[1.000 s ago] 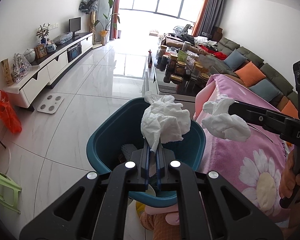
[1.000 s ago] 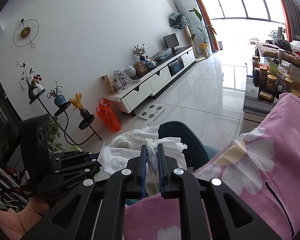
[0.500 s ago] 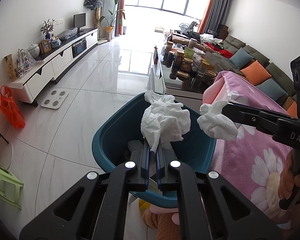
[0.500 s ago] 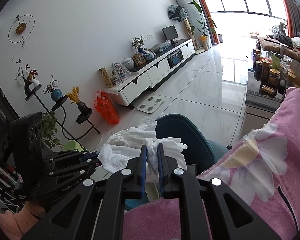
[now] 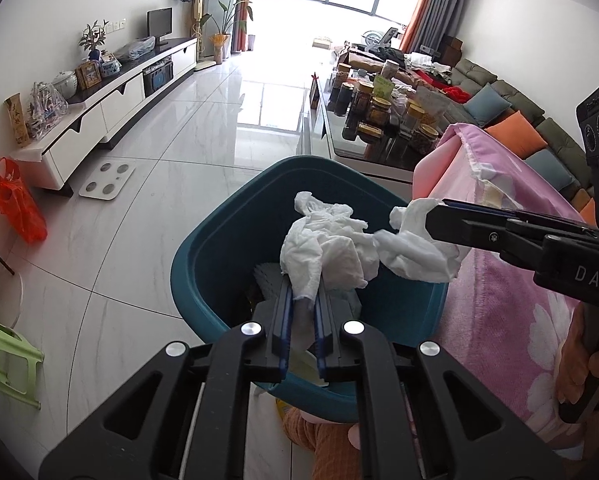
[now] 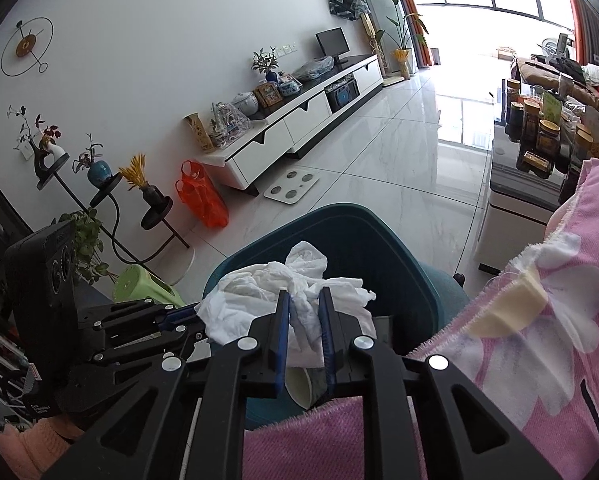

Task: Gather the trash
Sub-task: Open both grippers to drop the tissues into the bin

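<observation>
1. We see our left gripper [image 5: 302,276] poised above the teal bin [image 5: 203,264], with a crumpled white tissue [image 5: 327,240] between its blue-lined fingers [image 5: 285,312].
2. The fingers stand a narrow way apart and have just been easing open; the tail of the tissue runs down between them, and we cannot tell whether the pads are pressing on it.
3. Our right gripper [image 6: 304,300] reaches in over the same bin [image 6: 399,248] from the side of the pink flowered blanket [image 6: 539,360].
4. It has a second tissue wad [image 6: 311,320] between its fingers [image 6: 326,320]; those jaws have just been opening too, and a slim gap shows beside the paper.
5. In the left wrist view the second wad [image 5: 415,252] sits at the tip of the right gripper [image 5: 435,220], touching the first tissue above the bin's mouth.
6. In the right wrist view the left gripper [image 6: 191,316] comes in from the left, its tissue [image 6: 235,304] bunched against ours.
7. Some rubbish already lies at the bottom of the bin, partly hidden by the fingers.
8. The bin stands on the pale tiled floor [image 5: 139,200], just beside the blanket [image 5: 499,300].
</observation>
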